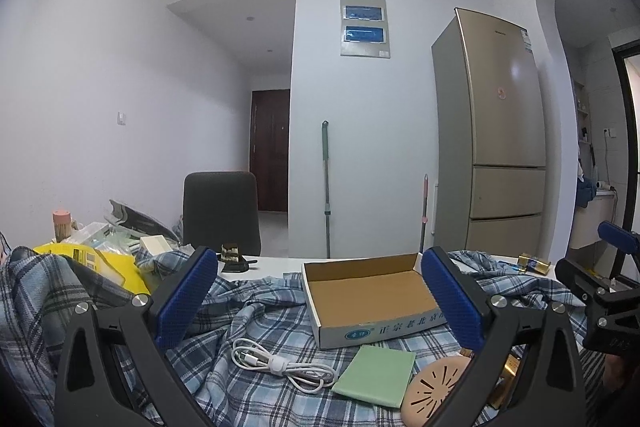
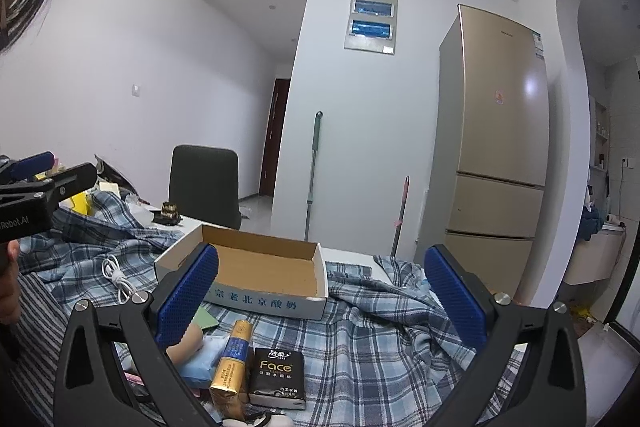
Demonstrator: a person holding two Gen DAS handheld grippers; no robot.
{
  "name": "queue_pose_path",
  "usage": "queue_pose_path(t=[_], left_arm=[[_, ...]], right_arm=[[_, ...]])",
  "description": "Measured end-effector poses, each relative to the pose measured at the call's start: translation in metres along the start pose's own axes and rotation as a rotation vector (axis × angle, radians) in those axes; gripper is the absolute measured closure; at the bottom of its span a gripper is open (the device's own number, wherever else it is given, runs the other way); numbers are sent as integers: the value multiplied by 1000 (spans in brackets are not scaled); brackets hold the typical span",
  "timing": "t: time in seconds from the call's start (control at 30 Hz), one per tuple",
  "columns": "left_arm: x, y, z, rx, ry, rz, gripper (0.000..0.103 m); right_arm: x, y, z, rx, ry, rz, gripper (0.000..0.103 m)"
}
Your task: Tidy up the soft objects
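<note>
Item: green cloth (image 1: pixel 374 375), near, just in front of the empty cardboard box (image 1: pixel 372 291) on the plaid sheet (image 1: pixel 256 311); I judge it light, limp, best pinched at a corner; my left gripper (image 1: pixel 320 303) and right gripper (image 2: pixel 320 303) both spread, holding nothing.

A blue, white and dark plaid cloth (image 1: pixel 256 311) covers the table, and on it sit a cardboard box (image 1: pixel 372 291) with a brown inside and white outer walls printed in blue, a white coiled cable (image 1: pixel 280 365), a pale green folded cloth (image 1: pixel 376 375) and a peach-pink round case (image 1: pixel 436 387) with dark slits. The left tongs (image 1: pixel 320 299) and right tongs (image 2: pixel 320 299) have black frames and textured blue pads. Near them lie a black "Face" tissue pack (image 2: pixel 278 377), a gold and blue packet (image 2: pixel 232 367) and a yellow bag (image 1: pixel 100 263).
</note>
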State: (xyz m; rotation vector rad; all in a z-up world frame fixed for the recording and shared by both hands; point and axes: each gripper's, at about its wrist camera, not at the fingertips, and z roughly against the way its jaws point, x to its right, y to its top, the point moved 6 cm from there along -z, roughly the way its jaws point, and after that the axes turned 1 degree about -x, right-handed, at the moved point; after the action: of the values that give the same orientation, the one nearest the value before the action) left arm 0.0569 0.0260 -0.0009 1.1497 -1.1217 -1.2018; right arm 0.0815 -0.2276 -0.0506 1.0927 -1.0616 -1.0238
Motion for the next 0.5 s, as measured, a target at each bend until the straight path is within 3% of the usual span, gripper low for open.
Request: queue_pose_path(t=[0.5], left_arm=[[1, -2, -2, -10, -3, -20, 0]], right_arm=[[-1, -6, -15, -74, 29, -3, 0]])
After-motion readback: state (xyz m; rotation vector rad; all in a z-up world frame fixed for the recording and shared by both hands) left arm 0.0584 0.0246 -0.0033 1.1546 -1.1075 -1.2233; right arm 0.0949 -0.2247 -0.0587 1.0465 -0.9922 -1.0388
